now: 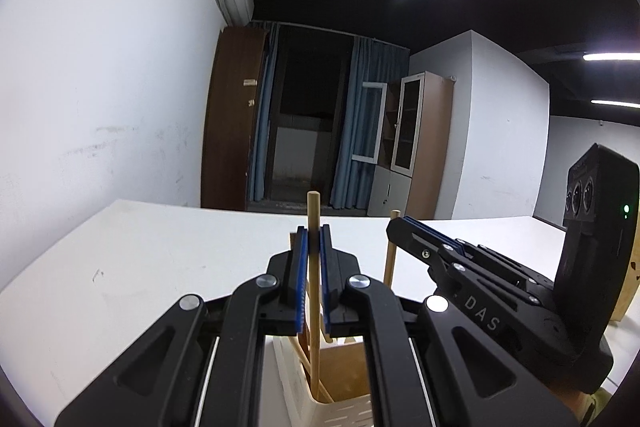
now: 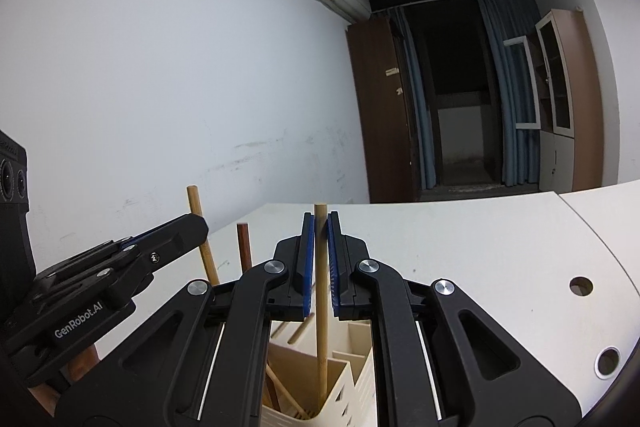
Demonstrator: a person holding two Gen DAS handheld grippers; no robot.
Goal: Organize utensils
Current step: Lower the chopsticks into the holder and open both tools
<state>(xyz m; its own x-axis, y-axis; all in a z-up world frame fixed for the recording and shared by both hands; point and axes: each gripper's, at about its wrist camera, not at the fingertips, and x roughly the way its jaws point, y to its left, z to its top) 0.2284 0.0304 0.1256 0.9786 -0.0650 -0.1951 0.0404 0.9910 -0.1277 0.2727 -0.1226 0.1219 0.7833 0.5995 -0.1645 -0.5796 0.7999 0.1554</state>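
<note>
Over the white table (image 1: 160, 251), you had both grippers closed on wooden sticks. Your left gripper (image 1: 314, 233) pinched a pale stick (image 1: 314, 211) upright between its blue pads (image 1: 301, 267), the stick's lower end down in the cream slotted holder (image 1: 340, 409). Your right gripper (image 2: 321, 221) clamped another pale stick (image 2: 322, 327), which stood in a compartment of the same holder (image 2: 360, 379). A darker brown stick (image 2: 244, 247) leaned in the holder between your two grippers.

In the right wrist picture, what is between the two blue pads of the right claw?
A light wooden stick stands upright between the pads, and the right claw is shut on it. Its lower end goes down into the cream utensil holder.
</note>
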